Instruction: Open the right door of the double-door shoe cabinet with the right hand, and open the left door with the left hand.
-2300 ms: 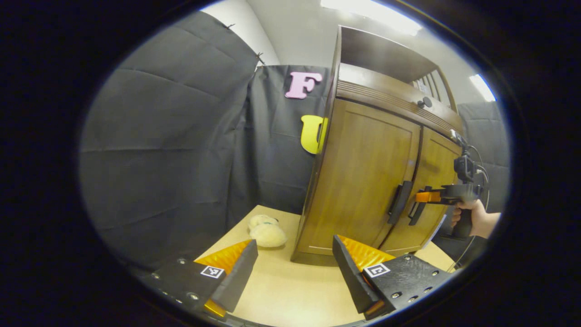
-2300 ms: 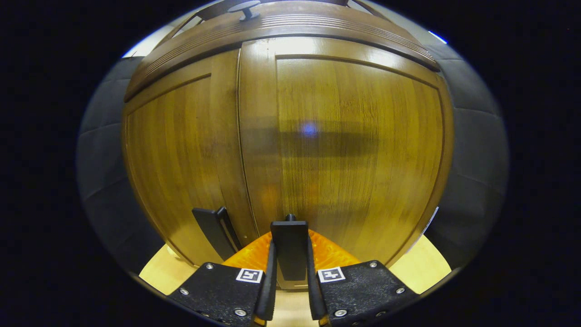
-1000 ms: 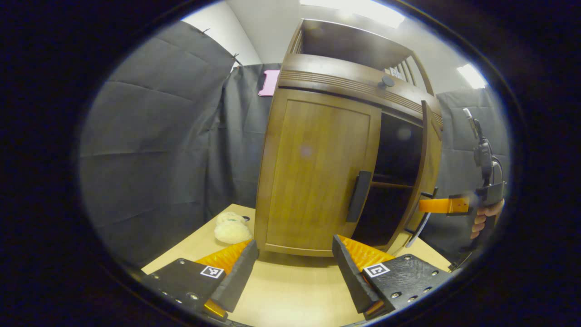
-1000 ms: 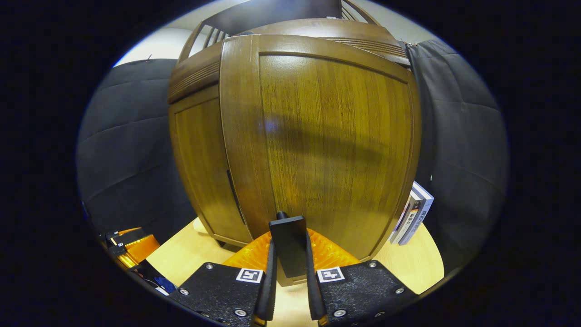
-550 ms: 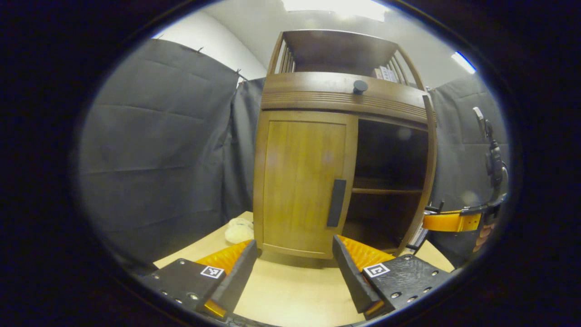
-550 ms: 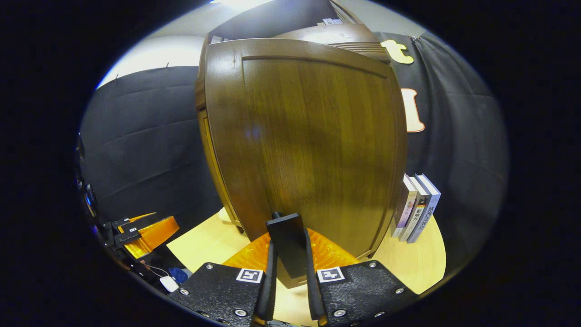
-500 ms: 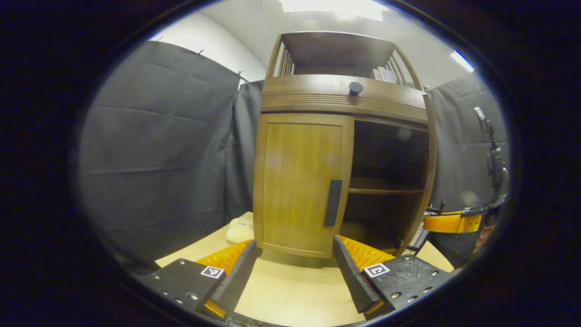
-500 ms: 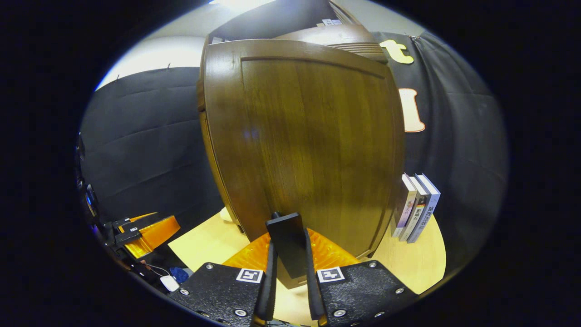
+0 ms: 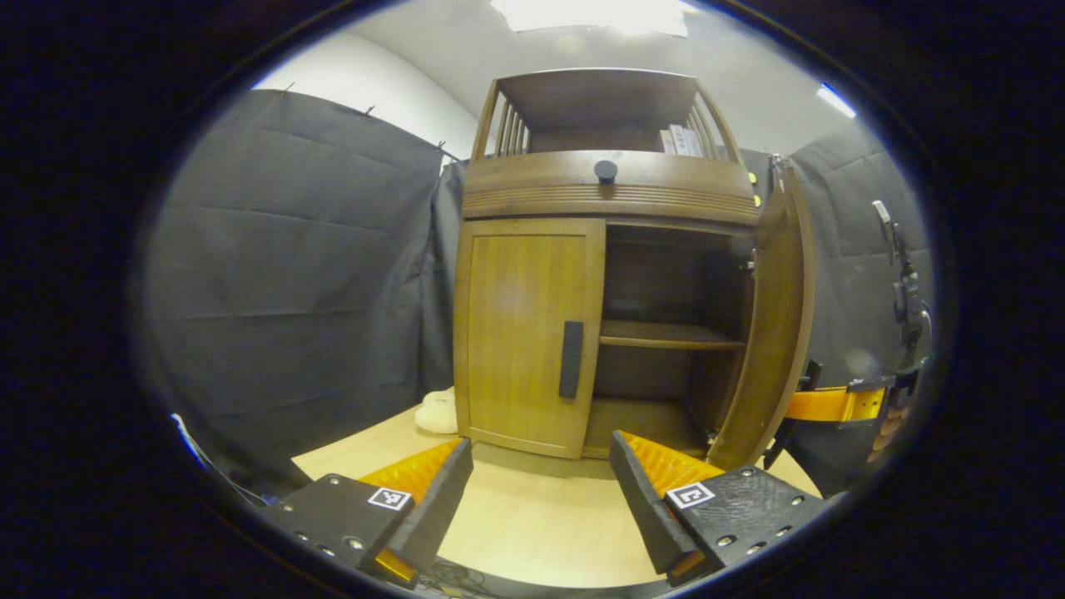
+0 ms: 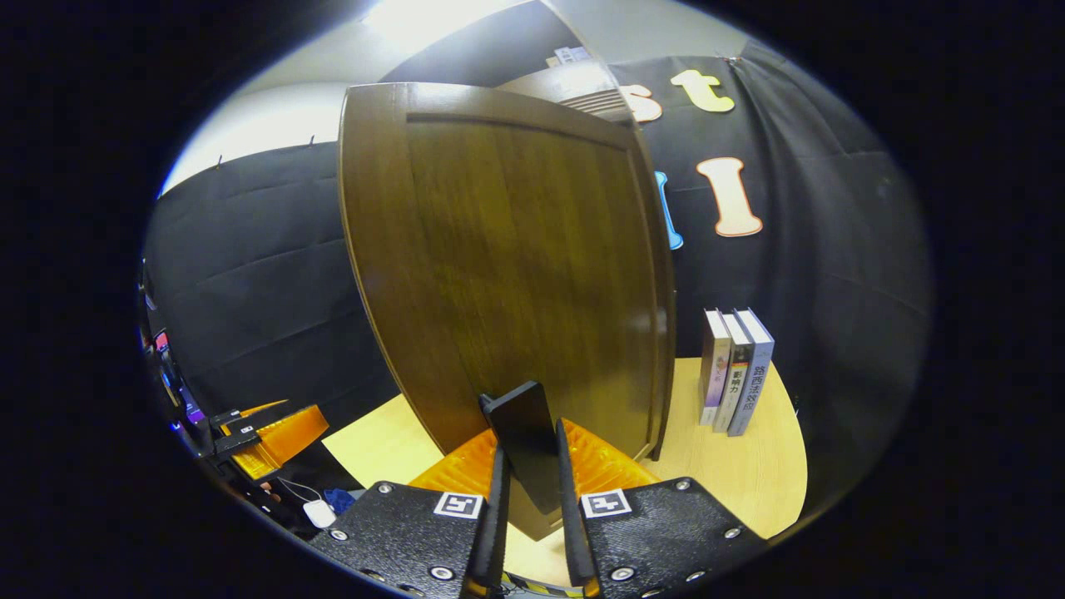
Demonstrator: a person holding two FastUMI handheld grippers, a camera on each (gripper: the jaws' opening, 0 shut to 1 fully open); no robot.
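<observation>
Shoe cabinet (image 9: pixel 532 195), double-door, on a pale table (image 9: pixel 532 524): centre of the left gripper view. Nearest, bottom of that view: left gripper (image 9: pixel 541 499), jaws spread wide, nothing between them. Beyond, above and slightly right of the gap between the jaws: left door handle (image 9: pixel 571 359), dark bar, long axis upright, on the closed left door (image 9: pixel 524 333); well apart from the jaws. Farther right: right door (image 9: pixel 774 324), swung out, shelf (image 9: pixel 666 334) exposed. In the right gripper view, bottom centre: right gripper (image 10: pixel 532 499), both fingers pressed on the right door handle (image 10: pixel 524 441). Judgement: the left gripper is the free one and faces the left handle; approach runs forward and slightly rightward, jaws straddling the upright bar.
</observation>
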